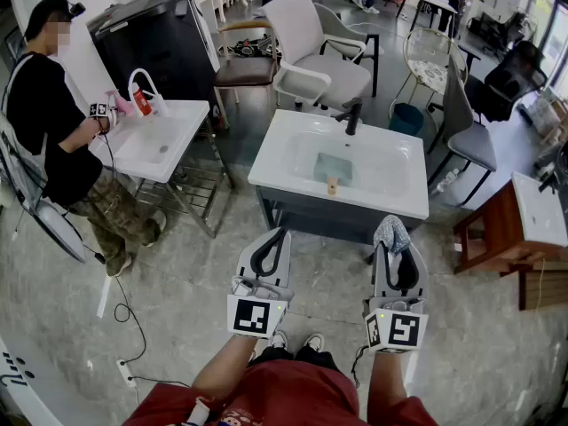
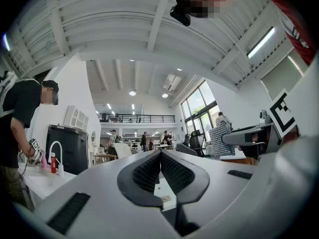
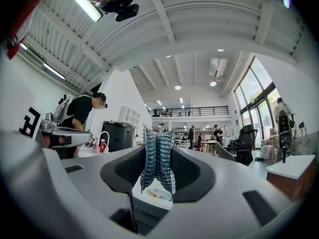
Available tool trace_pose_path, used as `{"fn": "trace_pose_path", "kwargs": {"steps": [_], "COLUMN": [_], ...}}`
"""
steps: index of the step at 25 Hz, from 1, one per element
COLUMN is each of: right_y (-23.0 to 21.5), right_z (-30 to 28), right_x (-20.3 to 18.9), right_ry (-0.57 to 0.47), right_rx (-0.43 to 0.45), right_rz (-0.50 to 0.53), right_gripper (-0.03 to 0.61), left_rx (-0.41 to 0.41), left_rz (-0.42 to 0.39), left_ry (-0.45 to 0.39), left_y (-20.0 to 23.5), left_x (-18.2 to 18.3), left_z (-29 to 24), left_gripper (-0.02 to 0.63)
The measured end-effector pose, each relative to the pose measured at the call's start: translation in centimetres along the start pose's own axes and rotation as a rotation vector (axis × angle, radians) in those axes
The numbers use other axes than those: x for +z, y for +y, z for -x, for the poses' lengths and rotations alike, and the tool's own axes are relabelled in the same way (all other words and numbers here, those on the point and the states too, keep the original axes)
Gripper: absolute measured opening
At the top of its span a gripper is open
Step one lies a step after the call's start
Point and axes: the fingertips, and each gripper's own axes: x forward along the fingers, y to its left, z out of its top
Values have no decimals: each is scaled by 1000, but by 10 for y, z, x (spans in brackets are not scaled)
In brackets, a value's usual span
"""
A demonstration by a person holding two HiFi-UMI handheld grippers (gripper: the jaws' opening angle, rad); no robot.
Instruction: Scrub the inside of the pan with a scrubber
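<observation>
The left gripper (image 2: 160, 154) has its jaws closed pad to pad, with nothing between them. The right gripper (image 3: 158, 151) is clamped on a blue-grey mesh scrubber (image 3: 158, 159), which stands upright, its long axis along the jaws, its top past the tips. Both are held above the floor, short of the white sink (image 1: 275, 174). What appears to be the greenish pan (image 1: 335, 167) lies in the basin, its short tan handle toward the person.

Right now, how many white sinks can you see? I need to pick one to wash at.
2. The front sink is straight ahead; the left sink is at far left, where a person works. The white-topped wooden stand at right may hold a third; unclear.
</observation>
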Motion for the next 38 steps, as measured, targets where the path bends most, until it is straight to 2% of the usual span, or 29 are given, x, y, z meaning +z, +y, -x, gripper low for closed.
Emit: {"fn": "trace_pose_path", "kwargs": {"steps": [9,15,24,33,38], "right_y": [-12,-28,-39,-35,-36], "right_z": [5,13,27,-7,-42], "right_x": [-2,-6,-46,-59,-66], "right_ry": [-9,-22,26,58,74], "right_rx": [31,43,75,96,91], "right_rz": [-14,-61,-109,-88,-67], "right_gripper": [172,175,175,178,178], "left_rx": [14,19,23,34,25], "left_rz": [-22,-38,-34,16,35], "left_ry": [4,16,77,90,89], "left_y": [-20,-40,-66,-51,-31], "left_x": [4,5,-28,-48,-60], "left_z": [3,0,1,-19,-53], "left_gripper": [17,17,17,17,17]}}
